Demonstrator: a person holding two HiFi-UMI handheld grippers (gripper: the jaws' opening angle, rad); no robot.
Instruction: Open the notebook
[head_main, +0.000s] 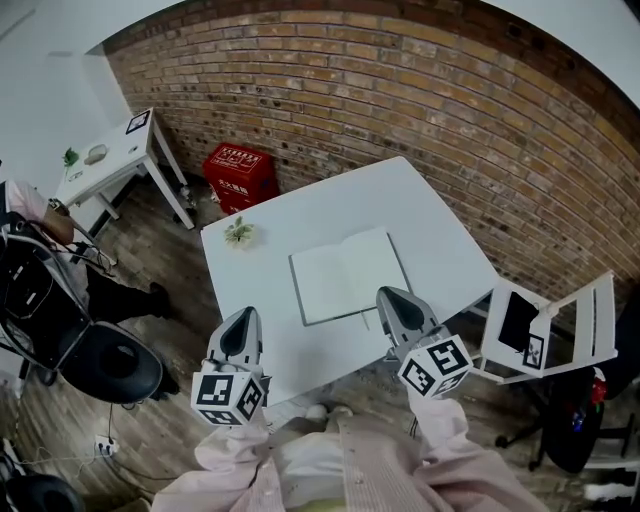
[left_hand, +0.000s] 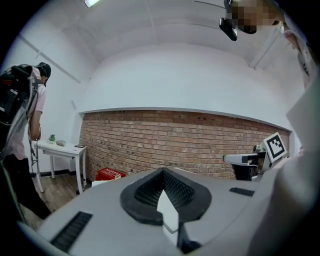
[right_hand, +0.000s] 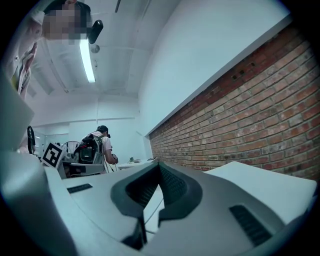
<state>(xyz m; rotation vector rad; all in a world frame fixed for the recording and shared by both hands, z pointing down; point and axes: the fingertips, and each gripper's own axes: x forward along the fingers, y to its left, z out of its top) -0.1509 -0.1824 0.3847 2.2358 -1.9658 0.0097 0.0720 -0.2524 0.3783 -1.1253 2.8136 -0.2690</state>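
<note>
The thin white paper notebook lay spread open in the middle of the white table. Its light, floppy pages would probably lift best at an outer edge. The left hand-held gripper and right hand-held gripper were closed and empty.

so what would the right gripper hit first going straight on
Probably the open notebook: the shut right gripper sits at its near right corner, aimed across the pages. It looks level, so it may just skim over; height is unclear.

White notebook open flat, blank pages, centre of table.
</note>
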